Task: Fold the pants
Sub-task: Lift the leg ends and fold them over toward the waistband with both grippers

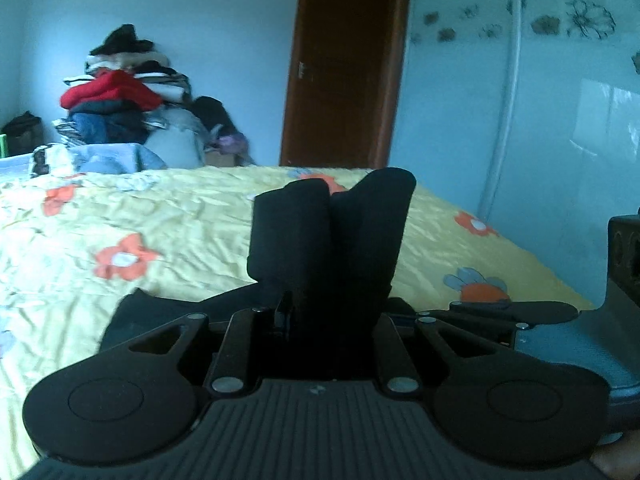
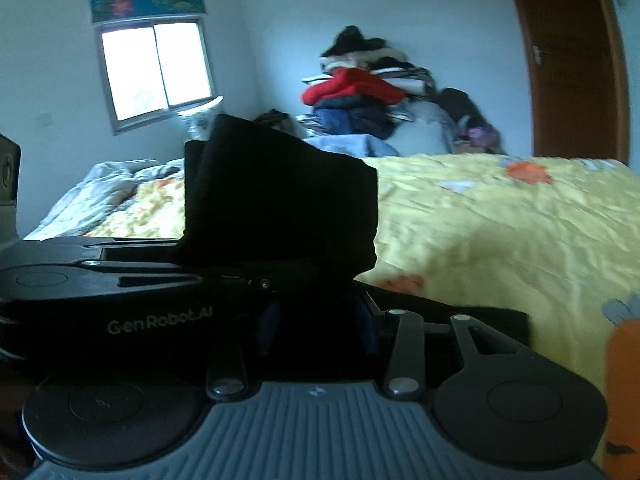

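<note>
One bed (image 1: 168,220) fills the lower half of both views, covered by one yellow sheet with orange flowers; four orange flowers are countable in the left wrist view. One brown door (image 1: 344,64) stands at the far side, right of centre in the left view. One heap of clothes (image 1: 128,92), red item on top half, sits far left beyond the bed. One window (image 2: 156,72) with two panes shows in the right wrist view only, far left. One pair of black pants (image 1: 168,316): dark cloth bunches between the fingers of both tools and a flap lies on the sheet just behind them. Two grippers. Left gripper (image 1: 332,200): fingers narrow, nearly together, black cloth pinched between them. Right gripper (image 2: 280,200): fingers hidden under a thick wad of the same cloth, held about it at moderate width.
</note>
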A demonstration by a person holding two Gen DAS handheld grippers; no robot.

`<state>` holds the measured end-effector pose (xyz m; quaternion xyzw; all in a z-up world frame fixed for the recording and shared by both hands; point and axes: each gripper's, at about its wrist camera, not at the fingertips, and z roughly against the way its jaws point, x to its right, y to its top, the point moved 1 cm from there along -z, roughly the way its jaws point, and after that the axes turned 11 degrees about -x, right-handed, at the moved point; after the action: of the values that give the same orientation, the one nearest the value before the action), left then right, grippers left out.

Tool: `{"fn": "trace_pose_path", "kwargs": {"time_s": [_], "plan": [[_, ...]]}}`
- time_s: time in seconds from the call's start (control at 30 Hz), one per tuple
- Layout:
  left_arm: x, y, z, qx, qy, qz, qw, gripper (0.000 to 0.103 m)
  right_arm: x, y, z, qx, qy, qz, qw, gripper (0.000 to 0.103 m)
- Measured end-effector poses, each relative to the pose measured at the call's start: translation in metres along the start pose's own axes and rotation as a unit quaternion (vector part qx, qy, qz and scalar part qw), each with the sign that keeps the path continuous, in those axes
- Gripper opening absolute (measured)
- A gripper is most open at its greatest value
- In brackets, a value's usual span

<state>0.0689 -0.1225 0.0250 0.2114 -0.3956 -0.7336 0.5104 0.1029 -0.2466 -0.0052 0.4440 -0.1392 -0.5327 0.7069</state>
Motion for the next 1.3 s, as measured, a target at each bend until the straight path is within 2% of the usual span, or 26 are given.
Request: {"fn": "trace_pose_path", "kwargs": {"time_s": [0.4,0.47,0.53,0.6,0.67,0.7,0.77,0.83,0.9,0.93,1.0,1.03,1.07,1.13,1.17,1.23,1.3], "plan": [[0.026,-0.005,-0.044,-0.033,-0.018,-0.026,0.9990,0.019,0.026,-0.019,-0.005,-0.026,-0.048,-0.020,0.998,0.042],[0.025,-0.007,-0.051,-0.046,-0.033,-0.032,0.9979,0.031,0.029,-0.025,-0.001,-0.041,-0.069,-0.016,0.997,0.042],[0.024,-0.011,-0.052,-0.060,-0.047,-0.035,0.9965,0.033,0.032,-0.032,0.005,-0.056,-0.105,-0.011,0.993,0.042],[0.021,-0.013,-0.049,-0.069,-0.051,-0.038,0.9956,0.039,0.040,-0.035,0.015,-0.061,-0.160,-0.014,0.985,0.042],[0.013,-0.013,-0.038,-0.075,-0.084,-0.035,0.9930,0.061,0.052,-0.033,0.027,-0.047,-0.221,-0.033,0.974,0.042],[0.008,-0.013,-0.030,-0.071,-0.101,-0.027,0.9919,0.065,0.060,-0.029,0.038,-0.026,-0.241,-0.056,0.968,0.042],[-0.002,-0.013,-0.012,-0.051,-0.120,-0.014,0.9914,0.074,0.069,-0.016,0.055,0.019,-0.243,-0.094,0.965,0.044],[-0.013,-0.008,0.006,-0.021,-0.120,-0.001,0.9925,0.078,0.067,0.001,0.063,0.053,-0.209,-0.103,0.971,0.044],[-0.026,-0.003,0.018,0.007,-0.106,0.006,0.9943,0.087,0.058,0.017,0.056,0.058,-0.161,-0.094,0.981,0.044],[-0.033,0.000,0.021,0.020,-0.083,0.009,0.9963,0.095,0.051,0.024,0.046,0.051,-0.130,-0.085,0.987,0.044],[-0.045,0.004,0.020,0.035,-0.008,0.013,0.9993,0.097,0.041,0.031,0.019,0.019,-0.087,-0.060,0.994,0.045],[-0.053,0.005,0.014,0.031,0.028,0.016,0.9990,0.097,0.035,0.031,0.003,-0.007,-0.082,-0.040,0.996,0.045],[-0.062,0.006,0.008,0.018,0.052,0.020,0.9983,0.097,0.031,0.030,-0.011,-0.029,-0.087,-0.023,0.995,0.045],[-0.079,0.005,-0.006,-0.010,0.070,0.032,0.9970,0.097,0.029,0.021,-0.039,-0.072,-0.118,0.004,0.990,0.045],[-0.086,0.002,-0.013,-0.033,0.074,0.037,0.9960,0.096,0.031,0.014,-0.047,-0.084,-0.140,0.014,0.986,0.054],[-0.094,-0.006,-0.027,-0.069,0.082,0.036,0.9935,0.095,0.040,0.007,-0.046,-0.073,-0.157,-0.002,0.985,0.074],[-0.095,-0.016,-0.035,-0.086,0.083,0.027,0.9924,0.095,0.046,0.008,-0.035,-0.063,-0.143,-0.040,0.987,0.073]]}}
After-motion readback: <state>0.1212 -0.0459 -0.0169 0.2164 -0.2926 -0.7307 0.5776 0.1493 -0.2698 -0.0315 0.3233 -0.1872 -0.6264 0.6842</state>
